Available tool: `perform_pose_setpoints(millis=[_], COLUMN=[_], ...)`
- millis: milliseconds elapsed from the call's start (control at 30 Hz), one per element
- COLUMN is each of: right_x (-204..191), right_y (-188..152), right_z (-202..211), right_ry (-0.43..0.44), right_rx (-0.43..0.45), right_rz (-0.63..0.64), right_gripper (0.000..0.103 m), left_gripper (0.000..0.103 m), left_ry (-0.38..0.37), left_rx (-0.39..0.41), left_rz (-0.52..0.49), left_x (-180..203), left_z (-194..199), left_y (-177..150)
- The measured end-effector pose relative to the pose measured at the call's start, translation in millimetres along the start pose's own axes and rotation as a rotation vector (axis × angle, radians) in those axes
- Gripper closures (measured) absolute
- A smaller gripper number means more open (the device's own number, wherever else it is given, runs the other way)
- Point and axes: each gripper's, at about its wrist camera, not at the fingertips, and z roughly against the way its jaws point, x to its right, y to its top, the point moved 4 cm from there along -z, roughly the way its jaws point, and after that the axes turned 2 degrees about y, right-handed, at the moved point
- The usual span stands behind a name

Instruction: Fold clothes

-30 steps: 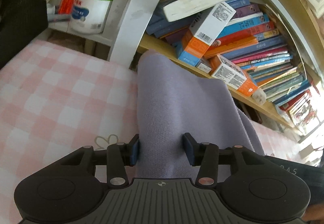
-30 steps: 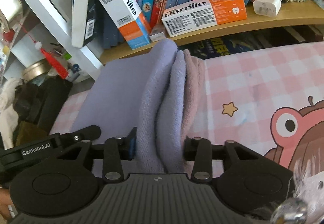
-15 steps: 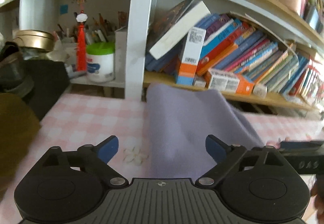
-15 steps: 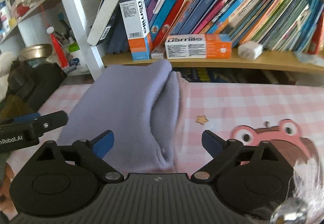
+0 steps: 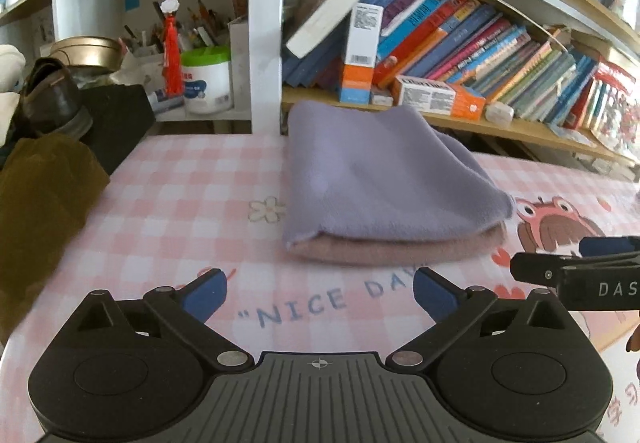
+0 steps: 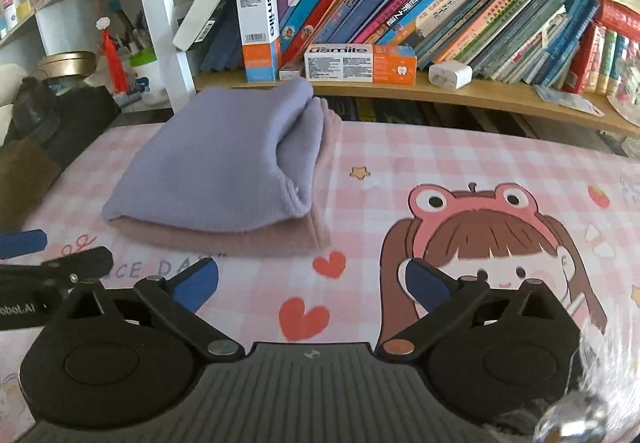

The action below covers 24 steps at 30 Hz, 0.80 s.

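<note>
In the left wrist view, the left gripper (image 5: 320, 293) is seen with its jaws opening, nothing between them; the folded lavender garment (image 5: 384, 179) is laid on the pink checked cloth (image 5: 180, 203), beyond the fingertips, below the bookshelf (image 5: 460, 43). In the right wrist view, the right gripper (image 6: 312, 283) is likewise opening and empty, the garment (image 6: 224, 159) lying apart, ahead-left.

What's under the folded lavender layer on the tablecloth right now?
Under the lavender layer a dusty-pink layer shows along the near and right edges, lying on the pink checked tablecloth. Whether anything else is tucked between them is covered.
</note>
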Motion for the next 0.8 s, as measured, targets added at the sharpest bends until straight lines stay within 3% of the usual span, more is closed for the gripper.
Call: perform_pose_setpoints(millis=[800], right_x=[-4.5], right_y=[-18.9], right_z=[25.0], right_ry=[-0.045], right_rx=[-0.008], right_rz=[-0.016], right_gripper=[0.000], left_gripper=[0.002], left_ry=[-0.001], left_rx=[0.002], left_rz=[0.034], left_x=[3.0], left_z=[16.4], left_y=[-4.8])
